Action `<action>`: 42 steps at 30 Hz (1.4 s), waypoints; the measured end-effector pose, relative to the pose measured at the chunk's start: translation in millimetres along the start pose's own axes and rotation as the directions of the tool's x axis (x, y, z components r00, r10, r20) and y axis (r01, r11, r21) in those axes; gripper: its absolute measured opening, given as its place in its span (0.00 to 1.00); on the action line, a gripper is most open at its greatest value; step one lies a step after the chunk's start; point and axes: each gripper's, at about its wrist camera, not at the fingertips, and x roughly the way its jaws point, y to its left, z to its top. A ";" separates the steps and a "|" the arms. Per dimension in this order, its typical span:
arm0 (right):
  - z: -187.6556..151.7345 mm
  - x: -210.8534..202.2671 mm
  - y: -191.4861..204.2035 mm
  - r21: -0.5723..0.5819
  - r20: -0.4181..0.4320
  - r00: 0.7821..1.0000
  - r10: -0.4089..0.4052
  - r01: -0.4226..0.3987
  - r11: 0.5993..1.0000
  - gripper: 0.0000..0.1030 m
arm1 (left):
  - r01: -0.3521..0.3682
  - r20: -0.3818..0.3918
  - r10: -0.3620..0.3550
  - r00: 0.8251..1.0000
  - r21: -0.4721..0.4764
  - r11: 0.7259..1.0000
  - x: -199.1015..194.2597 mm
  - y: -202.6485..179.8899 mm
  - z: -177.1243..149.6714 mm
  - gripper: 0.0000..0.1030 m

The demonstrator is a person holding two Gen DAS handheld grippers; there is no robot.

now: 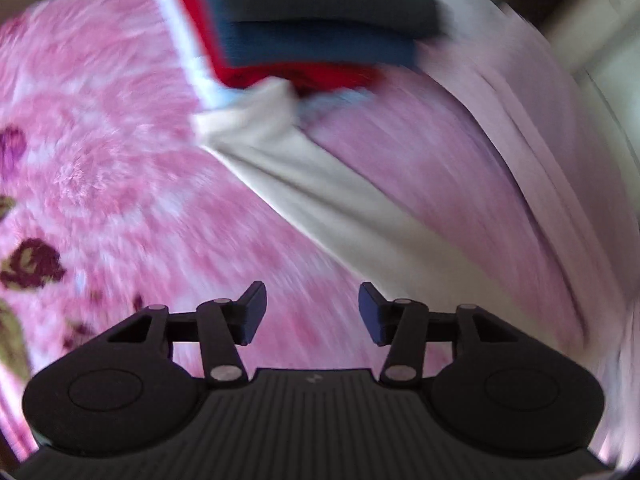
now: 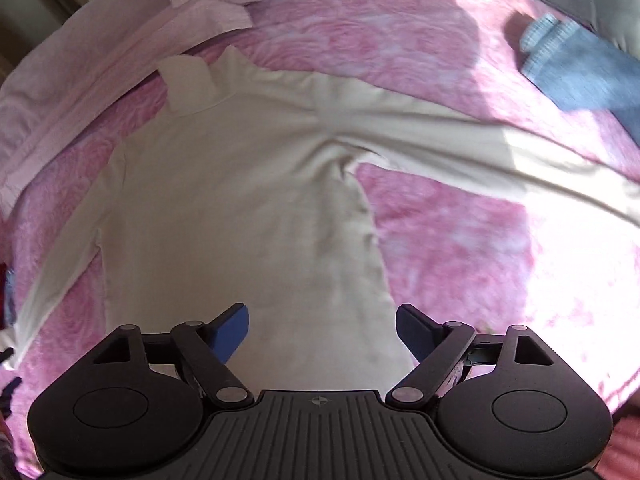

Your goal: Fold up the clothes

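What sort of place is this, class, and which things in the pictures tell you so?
Probably a bedroom: a cream turtleneck lies spread on a pink floral blanket, like a bed cover, beside a stack of folded clothes.

A sweater (image 2: 240,200) lay spread flat on the blanket (image 2: 460,240), collar away from the right gripper (image 2: 322,334), which hung above its hem. One sleeve (image 2: 500,152) stretched out to the right, toward a knitted garment (image 2: 580,68). In the blurred left wrist view, the other sleeve (image 1: 320,192) seemingly reached a stack of folded clothes (image 1: 300,32).
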 end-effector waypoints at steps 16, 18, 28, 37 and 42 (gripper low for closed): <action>-0.3 88.9 28.7 -0.094 -0.032 0.998 -0.059 0.055 0.994 0.82 | 0.105 0.143 -0.077 0.987 -0.205 0.973 61.0 51.0 39.5 0.01; -0.1 90.2 26.9 -0.097 -0.017 0.997 -0.069 0.067 0.993 0.81 | 0.121 0.173 -0.092 0.981 -0.163 0.979 52.0 36.5 34.4 0.01; 17.2 73.1 -36.4 0.119 0.025 0.998 -0.062 0.058 0.991 0.56 | 0.655 -0.123 -0.672 0.731 0.403 0.639 -40.1 -182.9 -112.6 0.01; 29.3 55.9 -85.4 0.287 0.137 0.990 -0.021 -0.019 0.958 0.57 | 0.724 -0.563 -0.456 0.690 0.564 0.398 -34.7 -235.8 -291.6 0.12; 32.3 70.1 -99.9 0.341 0.165 0.973 0.162 -0.210 0.916 0.57 | 0.585 -0.480 -0.334 0.811 0.686 0.433 -15.9 -197.7 -266.7 0.12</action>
